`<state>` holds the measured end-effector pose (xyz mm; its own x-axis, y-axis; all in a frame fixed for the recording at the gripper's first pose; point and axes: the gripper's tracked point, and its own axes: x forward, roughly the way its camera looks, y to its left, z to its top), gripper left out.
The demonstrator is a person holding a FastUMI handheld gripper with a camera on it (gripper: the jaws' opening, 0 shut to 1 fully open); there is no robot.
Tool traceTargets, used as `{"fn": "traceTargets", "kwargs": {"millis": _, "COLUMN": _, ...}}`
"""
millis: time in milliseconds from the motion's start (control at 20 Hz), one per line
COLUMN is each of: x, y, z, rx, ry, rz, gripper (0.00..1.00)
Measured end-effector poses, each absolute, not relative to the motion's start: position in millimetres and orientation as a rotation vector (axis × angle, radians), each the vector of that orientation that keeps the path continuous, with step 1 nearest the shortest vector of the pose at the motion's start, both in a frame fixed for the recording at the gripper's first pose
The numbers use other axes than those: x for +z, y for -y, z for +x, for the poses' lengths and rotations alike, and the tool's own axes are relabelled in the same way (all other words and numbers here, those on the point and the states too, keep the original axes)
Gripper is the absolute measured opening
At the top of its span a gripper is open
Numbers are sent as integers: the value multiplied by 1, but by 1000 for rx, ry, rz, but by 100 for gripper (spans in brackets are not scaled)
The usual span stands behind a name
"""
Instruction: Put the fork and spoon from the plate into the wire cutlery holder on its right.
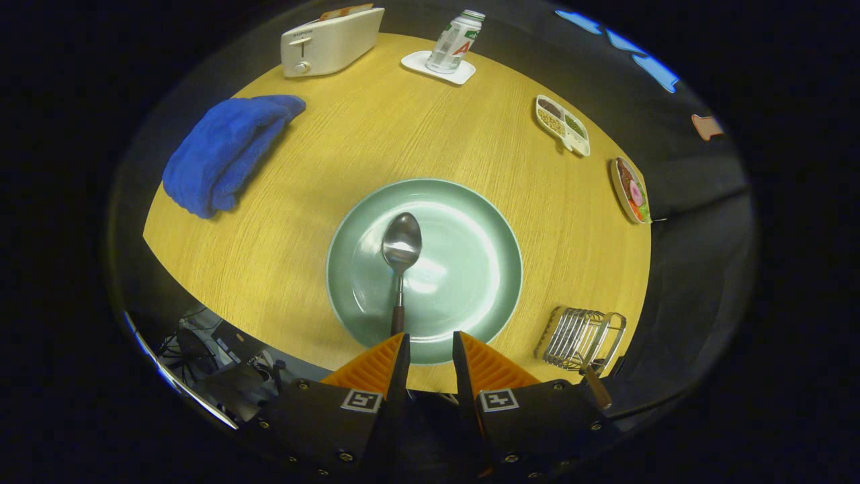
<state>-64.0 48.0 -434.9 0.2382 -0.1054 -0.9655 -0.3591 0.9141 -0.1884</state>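
Tabletop (336, 168): spoon (401, 255) on plate (484, 269); holder (583, 339) has fork (594, 384); fingers (430, 353) apart.

towel (225, 151): blue, bunched up, sitting near the left edge of the counter (416, 128)
toaster (330, 42): white-ish, at the far left corner, something's sticking out of the slot, can't tell what
bottle (456, 42): clear plastic with a green cap, standing upright on a little white coaster (420, 62) at the far edge
snack tray (563, 125): white, split into compartments, over by the right edge
food dish (631, 190): right at the right edge, tilted look, mixed colourful stuff in it
counter: light wood grain
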Motion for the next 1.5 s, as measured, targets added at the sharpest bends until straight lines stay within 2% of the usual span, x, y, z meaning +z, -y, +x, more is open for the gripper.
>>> {"fn": "traceTargets", "kwargs": {"millis": 800, "x": -489, "y": -60, "z": -69, "rx": 182, "ry": -1427, "rz": -308, "gripper": 38}}
{"fn": "traceTargets", "kwargs": {"millis": 900, "x": -500, "y": -61, "z": -71, "rx": 195, "ry": -1428, "rz": -306, "gripper": 20}}
{"fn": "traceTargets", "kwargs": {"millis": 950, "x": -505, "y": -61, "z": -70, "rx": 202, "ry": -1414, "rz": -308, "gripper": 20}}
{"fn": "traceTargets", "kwargs": {"millis": 1000, "x": -501, "y": -63, "z": -68, "rx": 216, "ry": -1403, "rz": -302, "gripper": 5}}
{"fn": "traceTargets", "kwargs": {"millis": 1500, "x": -470, "y": -43, "z": -56, "rx": 92, "ry": -1319, "rz": -313, "gripper": 5}}
